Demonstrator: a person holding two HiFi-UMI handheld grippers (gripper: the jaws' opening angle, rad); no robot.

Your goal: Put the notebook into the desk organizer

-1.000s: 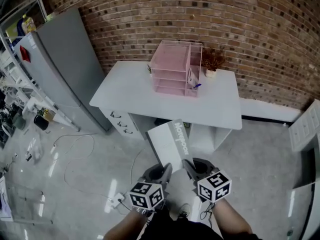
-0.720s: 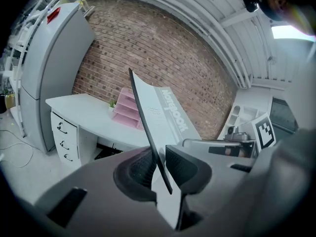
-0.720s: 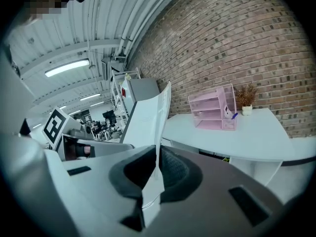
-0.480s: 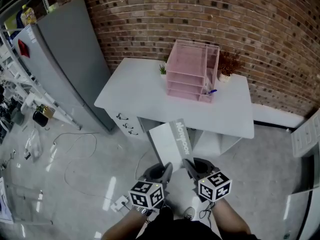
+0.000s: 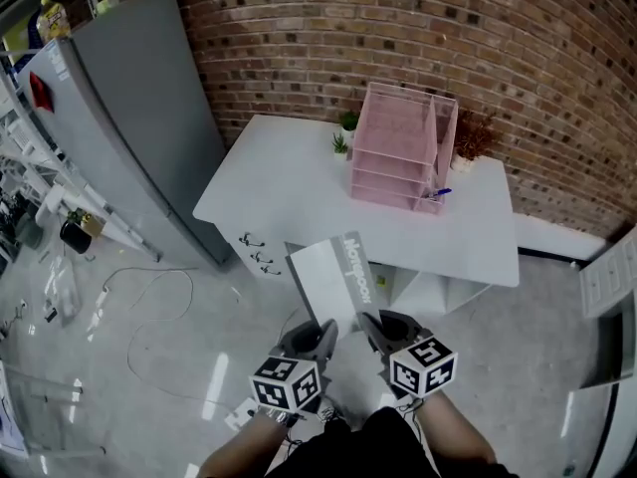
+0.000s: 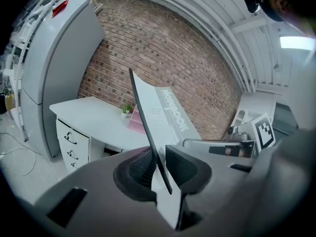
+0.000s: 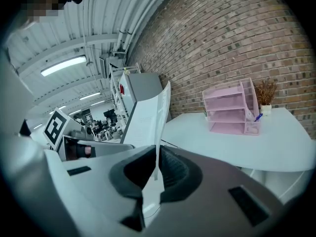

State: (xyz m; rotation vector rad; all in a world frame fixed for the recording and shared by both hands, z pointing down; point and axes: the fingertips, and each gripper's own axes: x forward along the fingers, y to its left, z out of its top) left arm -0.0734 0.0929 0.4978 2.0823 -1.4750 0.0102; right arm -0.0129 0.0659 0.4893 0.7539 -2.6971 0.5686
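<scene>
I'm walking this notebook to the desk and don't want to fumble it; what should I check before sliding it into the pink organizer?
1. Left gripper shut on the notebook: ok.
2. Right gripper shut on the notebook: ok.
3. Organizer upright on the desk: ok.
4. Trays free of contents: cannot tell.
5. Pen clear of the trays: ok.
6. Notebook within reach of the organizer: not ok, it is short of the desk.

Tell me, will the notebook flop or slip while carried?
Probably fairly stiff: the notebook juts out flat, held only at its near edge by the left gripper and right gripper. Likely light, since thin pinches carry it. Its smooth cover might slide if either lets go.
</scene>
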